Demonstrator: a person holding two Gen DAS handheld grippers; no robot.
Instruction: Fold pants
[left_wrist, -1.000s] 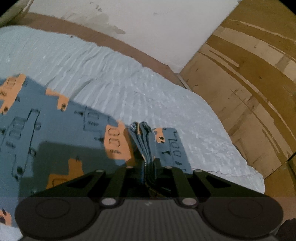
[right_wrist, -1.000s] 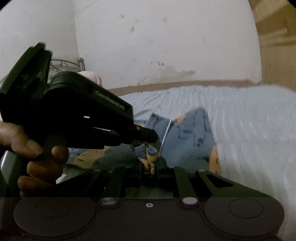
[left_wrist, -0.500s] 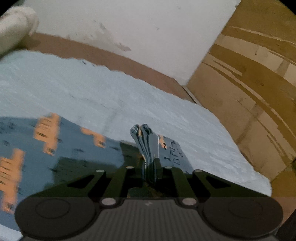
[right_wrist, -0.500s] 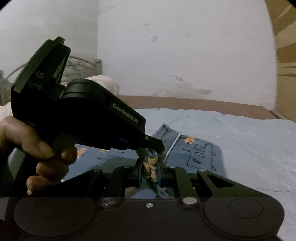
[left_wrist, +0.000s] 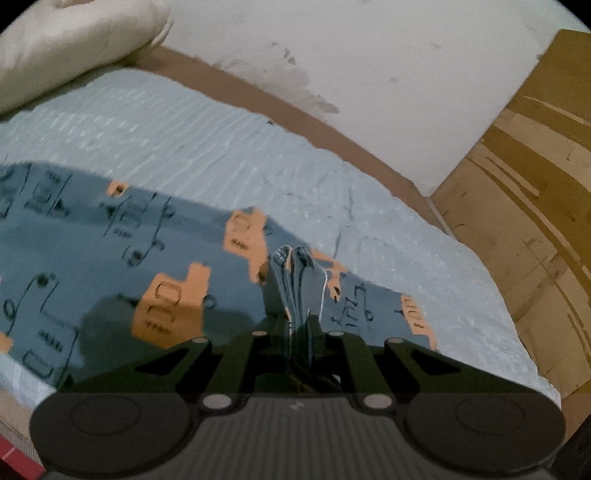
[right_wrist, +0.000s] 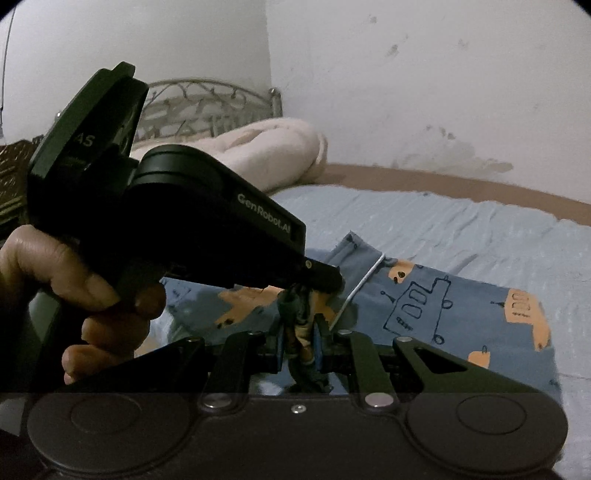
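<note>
Blue pants (left_wrist: 110, 258) with orange and dark vehicle prints lie spread on a light blue bedsheet (left_wrist: 229, 147). My left gripper (left_wrist: 297, 325) is shut on a bunched edge of the pants, with folded layers standing up between its fingers. My right gripper (right_wrist: 300, 339) is shut on another bunch of the pants (right_wrist: 443, 314). In the right wrist view the left gripper's black body (right_wrist: 184, 206), held by a hand, sits just left and above, its tip close to my right fingertips. A white drawstring (right_wrist: 360, 284) runs along the fabric.
A cream rolled blanket (right_wrist: 266, 147) lies at the head of the bed by a metal headboard (right_wrist: 192, 99). A white wall (left_wrist: 369, 55) runs behind the bed. A wooden panel (left_wrist: 535, 184) stands to the right of the bed edge.
Both grippers stayed shut on the pants and swung with the fabric toward the head of the bed. The blanket and headboard have come into view, and more of the pants lies spread out.
</note>
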